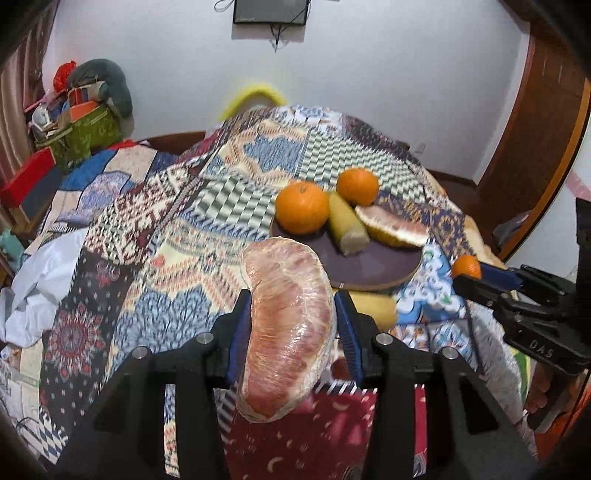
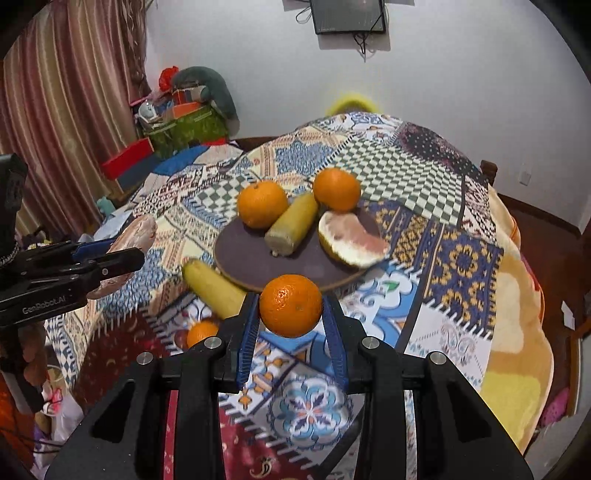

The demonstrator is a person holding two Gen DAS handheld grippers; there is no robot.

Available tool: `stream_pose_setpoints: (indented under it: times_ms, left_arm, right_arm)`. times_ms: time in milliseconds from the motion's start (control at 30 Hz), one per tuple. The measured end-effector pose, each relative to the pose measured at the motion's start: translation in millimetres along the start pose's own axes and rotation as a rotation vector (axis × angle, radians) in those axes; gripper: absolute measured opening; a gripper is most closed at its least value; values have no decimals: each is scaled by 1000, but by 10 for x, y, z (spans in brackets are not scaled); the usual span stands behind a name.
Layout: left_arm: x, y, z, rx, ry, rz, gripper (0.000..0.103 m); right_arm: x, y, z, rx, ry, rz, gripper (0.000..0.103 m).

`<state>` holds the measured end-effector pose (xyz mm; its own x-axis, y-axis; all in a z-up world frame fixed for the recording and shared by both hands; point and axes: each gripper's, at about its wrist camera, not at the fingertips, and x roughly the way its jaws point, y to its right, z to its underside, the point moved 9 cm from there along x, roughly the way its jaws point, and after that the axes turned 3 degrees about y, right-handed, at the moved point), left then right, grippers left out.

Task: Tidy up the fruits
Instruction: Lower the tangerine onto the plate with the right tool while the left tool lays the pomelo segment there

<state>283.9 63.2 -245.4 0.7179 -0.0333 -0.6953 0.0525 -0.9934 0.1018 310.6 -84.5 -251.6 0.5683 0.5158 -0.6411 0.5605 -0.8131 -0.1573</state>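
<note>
My left gripper [image 1: 291, 306] is shut on a plastic-wrapped pomelo wedge [image 1: 286, 328] and holds it above the bed, just short of the round brown plate [image 1: 373, 266]. My right gripper [image 2: 291, 314] is shut on a small orange [image 2: 290, 305], near the plate's [image 2: 258, 266] front edge. On the plate lie two oranges [image 2: 262, 208] [image 2: 336, 189], a yellow corn cob [image 2: 293, 223] and a pomelo wedge in its rind [image 2: 351, 240]. A second yellow cob [image 2: 212, 286] and another orange [image 2: 201, 332] lie on the quilt beside the plate.
The plate rests on a patchwork quilt [image 2: 454, 258] over a bed. Boxes and bags [image 2: 177, 118] pile up at the far left by a curtain [image 2: 66, 110]. A screen [image 2: 349, 14] hangs on the white wall. A wooden door frame [image 1: 532, 147] stands at the right.
</note>
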Motion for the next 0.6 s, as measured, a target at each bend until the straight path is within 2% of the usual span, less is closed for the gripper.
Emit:
stream_pose_setpoints:
  times_ms: [267,600]
  left_arm:
    - [81,81,-281,3,46,23,44]
    - [369,146,-479,8,56,39,44]
  right_arm:
    - [84,63,-198,4,31,-6,32]
    - [327,159,-336,9,32,-14,32]
